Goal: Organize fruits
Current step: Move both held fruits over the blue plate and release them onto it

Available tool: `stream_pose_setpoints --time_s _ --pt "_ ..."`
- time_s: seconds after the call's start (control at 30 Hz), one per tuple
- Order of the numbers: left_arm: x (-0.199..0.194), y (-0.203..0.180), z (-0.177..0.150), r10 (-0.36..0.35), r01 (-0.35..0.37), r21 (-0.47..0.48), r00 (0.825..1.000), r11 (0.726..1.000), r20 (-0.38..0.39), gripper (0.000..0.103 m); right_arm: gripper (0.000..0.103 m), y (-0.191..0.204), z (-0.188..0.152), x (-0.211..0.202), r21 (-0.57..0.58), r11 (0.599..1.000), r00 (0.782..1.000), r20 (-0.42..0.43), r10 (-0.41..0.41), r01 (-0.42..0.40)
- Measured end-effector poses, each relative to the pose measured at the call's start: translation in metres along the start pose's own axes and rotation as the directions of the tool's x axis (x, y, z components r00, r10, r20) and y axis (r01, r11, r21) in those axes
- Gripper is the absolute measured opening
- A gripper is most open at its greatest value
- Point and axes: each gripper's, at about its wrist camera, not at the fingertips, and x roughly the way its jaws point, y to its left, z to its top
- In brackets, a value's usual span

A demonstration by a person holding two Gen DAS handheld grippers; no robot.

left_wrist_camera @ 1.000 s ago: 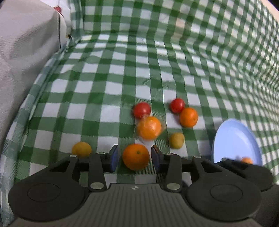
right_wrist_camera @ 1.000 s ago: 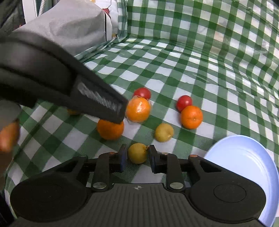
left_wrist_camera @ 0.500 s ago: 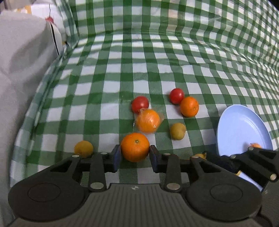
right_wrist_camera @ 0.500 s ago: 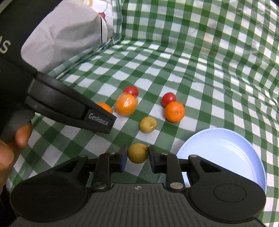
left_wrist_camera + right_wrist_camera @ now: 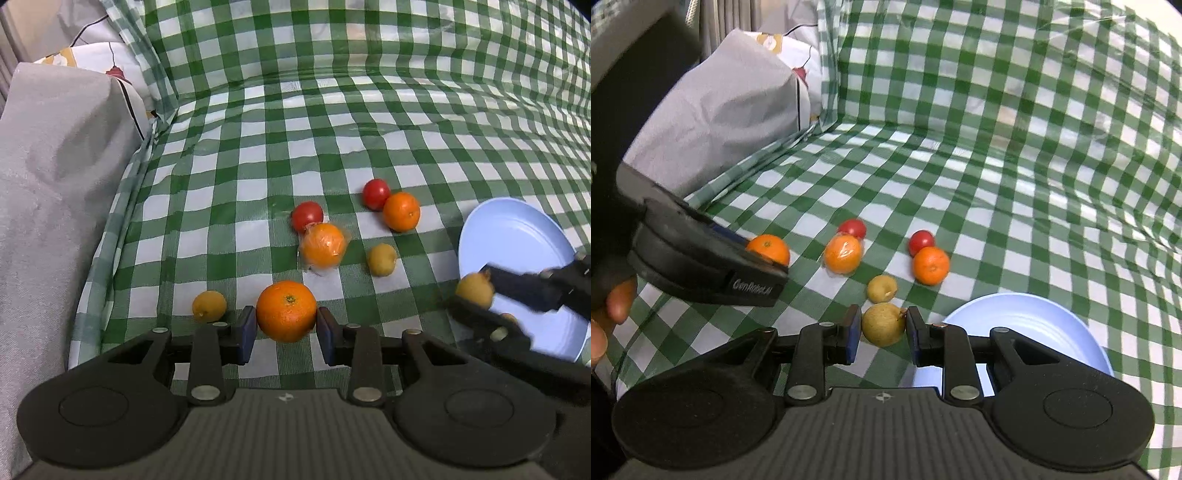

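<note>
Left gripper (image 5: 286, 328) now squeezed on the big orange (image 5: 286, 311), with both blue pads touching its sides; a second ago still a little apart from it on the checked cloth (image 5: 332, 122). Now lifted off that cloth and higher than before. Right gripper (image 5: 882, 330) shut tight on the yellow fruit (image 5: 883, 324), same as before, but now raised and moved over near the rim of the blue plate (image 5: 1027, 314). Left lying on the cloth: a wrapped orange (image 5: 323, 245), a bare orange (image 5: 401, 211), two tomatoes (image 5: 307, 215) (image 5: 376, 194), a small yellow fruit (image 5: 382, 259) and a little lemon (image 5: 209, 306) by the left pad. More of the grey pillow (image 5: 55, 177) showing than before.
</note>
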Motion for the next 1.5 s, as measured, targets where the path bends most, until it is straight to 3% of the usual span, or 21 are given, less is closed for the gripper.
stream_pose_setpoints --time_s 0.43,0.97,1.23,1.5 --pt "0.003 -0.009 0.004 -0.004 0.004 0.008 1.0 1.0 0.003 0.039 0.027 -0.038 -0.01 -0.012 0.027 0.998 0.998 0.014 -0.056 0.055" --pt "0.004 -0.017 0.004 -0.016 0.016 0.03 1.0 0.999 0.011 0.039 0.027 -0.059 -0.019 -0.023 0.042 0.995 0.996 0.017 -0.093 0.092" --pt "-0.003 -0.024 0.008 -0.072 0.071 0.018 0.996 0.997 0.055 0.039 0.027 -0.083 -0.026 -0.032 0.08 0.988 0.991 0.024 -0.134 0.131" --pt "-0.013 -0.04 0.013 -0.147 0.144 0.03 0.982 0.989 0.121 0.039 0.027 -0.115 -0.034 -0.043 0.159 0.962 0.973 0.03 -0.229 0.221"
